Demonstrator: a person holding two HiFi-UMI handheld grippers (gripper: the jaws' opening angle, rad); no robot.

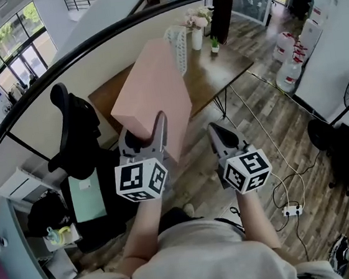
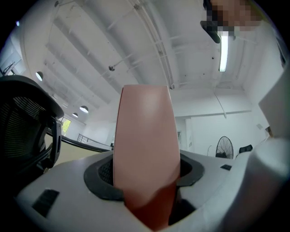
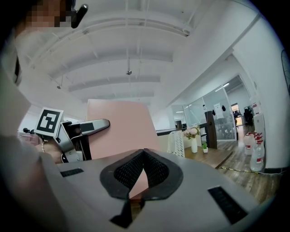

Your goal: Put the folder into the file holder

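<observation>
Head view: pink folder carried toward the desk, clamped in the left gripper.

Ahead of both grippers, well apart from them, stands the wooden desk [image 1: 217, 74]. The folder [image 1: 153, 91], a thick boxy pink one, rises tilted out of the left gripper and blocks part of the desk. The white perforated file holder [image 1: 177, 46] stands on the desk just past the folder's far end. The left gripper [image 1: 143, 132] has its jaws spread wide and pressed on the folder's near end. The right gripper [image 1: 219, 135] sits just beside the folder, clenched on nothing. The folder looks stiff and fairly light, but its faces are smooth and it is long, so gripped at one end it could pivot. A steadying hold on its side edge would probably help.
</observation>
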